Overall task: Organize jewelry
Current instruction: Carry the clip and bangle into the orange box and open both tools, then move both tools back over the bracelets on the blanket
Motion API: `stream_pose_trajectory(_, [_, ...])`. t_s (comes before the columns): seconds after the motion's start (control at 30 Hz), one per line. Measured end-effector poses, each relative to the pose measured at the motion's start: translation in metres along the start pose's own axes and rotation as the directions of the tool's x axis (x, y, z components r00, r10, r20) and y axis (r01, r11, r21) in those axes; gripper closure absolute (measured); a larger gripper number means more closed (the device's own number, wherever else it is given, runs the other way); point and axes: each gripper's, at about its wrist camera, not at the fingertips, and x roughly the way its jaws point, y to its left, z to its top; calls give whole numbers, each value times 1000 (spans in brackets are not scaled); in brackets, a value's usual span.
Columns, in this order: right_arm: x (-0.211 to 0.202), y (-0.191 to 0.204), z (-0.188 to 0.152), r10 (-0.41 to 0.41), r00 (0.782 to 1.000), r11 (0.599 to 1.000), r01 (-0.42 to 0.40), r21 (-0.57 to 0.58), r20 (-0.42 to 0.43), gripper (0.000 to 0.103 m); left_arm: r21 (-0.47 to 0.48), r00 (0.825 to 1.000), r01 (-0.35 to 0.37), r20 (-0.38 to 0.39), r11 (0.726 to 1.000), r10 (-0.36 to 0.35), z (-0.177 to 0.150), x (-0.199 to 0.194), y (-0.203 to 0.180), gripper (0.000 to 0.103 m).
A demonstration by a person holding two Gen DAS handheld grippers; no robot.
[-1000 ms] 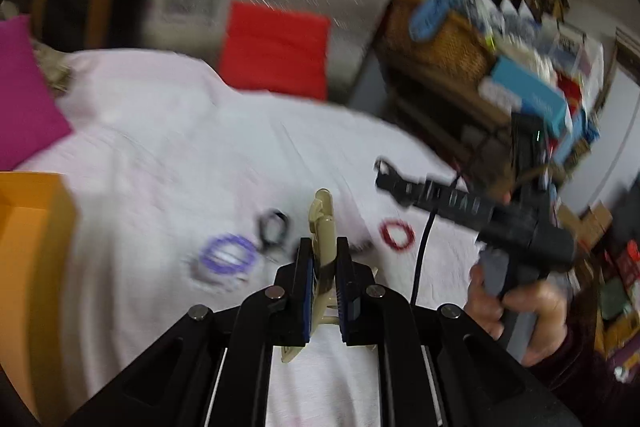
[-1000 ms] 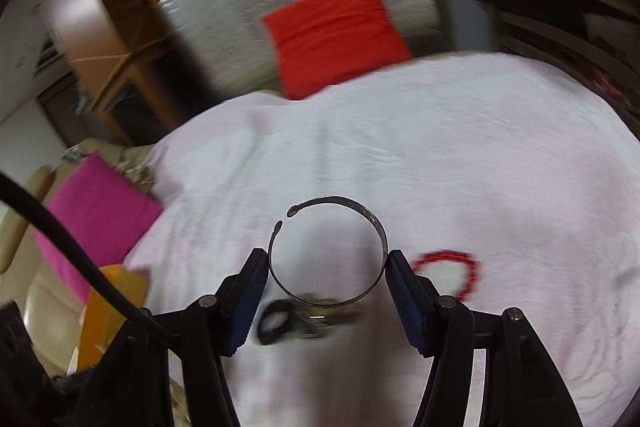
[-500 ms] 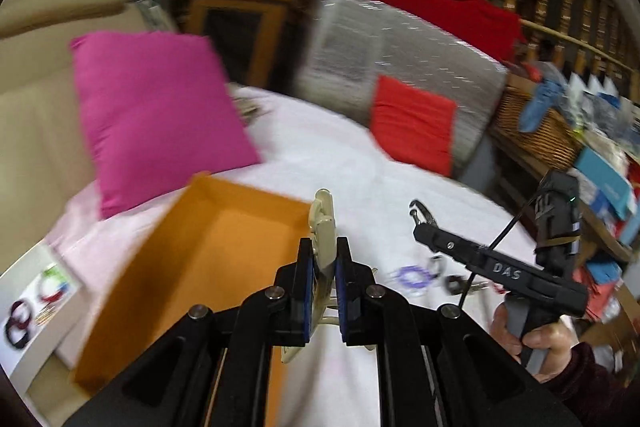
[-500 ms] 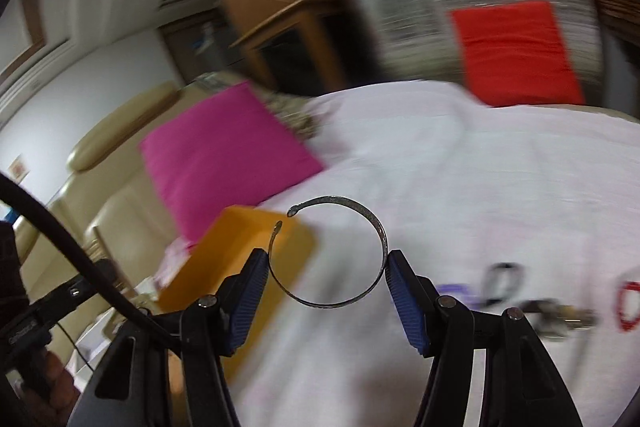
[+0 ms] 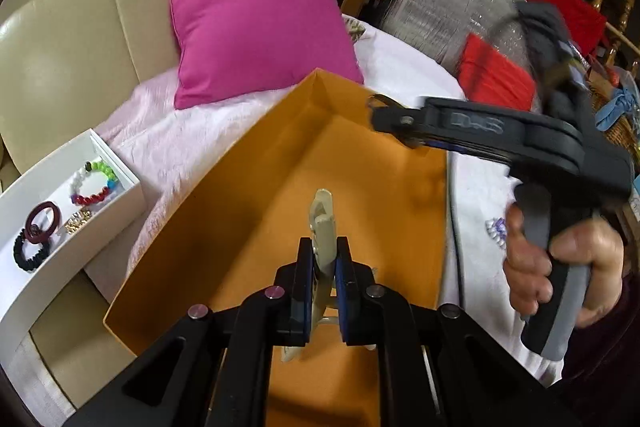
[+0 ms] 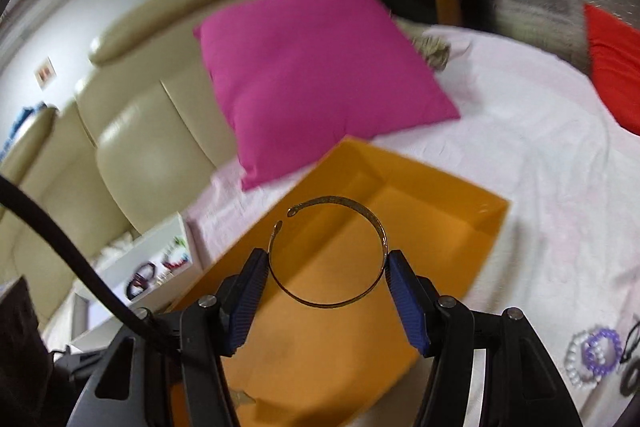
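My left gripper (image 5: pixel 324 259) is shut on a beige hair clip (image 5: pixel 322 227), held upright over the open orange box (image 5: pixel 240 211). My right gripper (image 6: pixel 327 263) is shut on a thin metal cuff bangle (image 6: pixel 360 297), its blue pads pressing the bangle's two sides, also above the orange box (image 6: pixel 460 239). The right gripper (image 5: pixel 384 111) shows in the left wrist view too, with a hand (image 5: pixel 560 267) on its handle. A purple and white beaded bracelet (image 6: pixel 596 351) lies on the white bedsheet (image 6: pixel 540 147) at the right.
A white tray (image 5: pixel 36 267) at the left holds a multicoloured bead bracelet (image 5: pixel 96 183), a dark red ring (image 5: pixel 42 221) and a black scrunchie (image 5: pixel 30 253). A magenta pillow (image 5: pixel 248 7) leans on a beige sofa (image 5: pixel 60 47) behind the box. A red cushion (image 5: pixel 496 75) lies far right.
Both grippers swept left from the loose jewellery on the sheet to over the orange box, each keeping its piece. The white tray came into view.
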Motion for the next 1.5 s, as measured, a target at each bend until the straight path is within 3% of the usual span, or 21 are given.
stream_pose_trajectory(0.17, [55,-3,7,-84,985,996,81,-21,-152,39,9,998,-21,-61,1000,21,-1,15,2,93])
stream_pose_trajectory(0.33, [81,-9,15,-136,964,991,132,-29,-228,37,18,995,-27,-94,999,28,-3,22,2,91])
stream_pose_trajectory(0.4, [74,-14,18,-138,968,990,135,-30,-210,34,14,995,-27,-91,1000,28,-2,21,3,82])
stream_pose_trajectory(0.47, [65,-19,19,-113,977,994,111,-17,-179,33,6,996,-35,-81,999,35,-1,18,3,68])
stream_pose_trajectory(0.67, [-8,-55,7,-91,995,995,93,45,-38,33,47,998,-43,-34,998,45,7,7,-20,67])
stream_pose_trajectory(0.8, [-68,-96,-18,-106,993,986,100,132,42,33,146,1000,-15,-5,989,16,11,-2,-71,61])
stream_pose_trajectory(0.87, [-100,-118,-34,-123,990,979,109,169,73,33,203,1000,1,11,979,-4,10,-6,-99,48])
stream_pose_trajectory(0.97, [-149,-164,-62,-161,979,957,125,262,121,33,277,999,27,24,960,-35,4,-9,-142,46])
stream_pose_trajectory(1.17, [-239,-260,-132,-232,949,871,105,481,214,33,375,996,89,-4,923,-94,-13,7,-210,46])
stream_pose_trajectory(1.27, [-269,-302,-164,-273,933,808,89,583,235,33,413,993,114,-20,904,-116,-23,23,-235,46])
stream_pose_trajectory(1.5, [-292,-365,-211,-282,943,715,84,695,177,33,390,988,145,-107,909,-112,-23,78,-253,46])
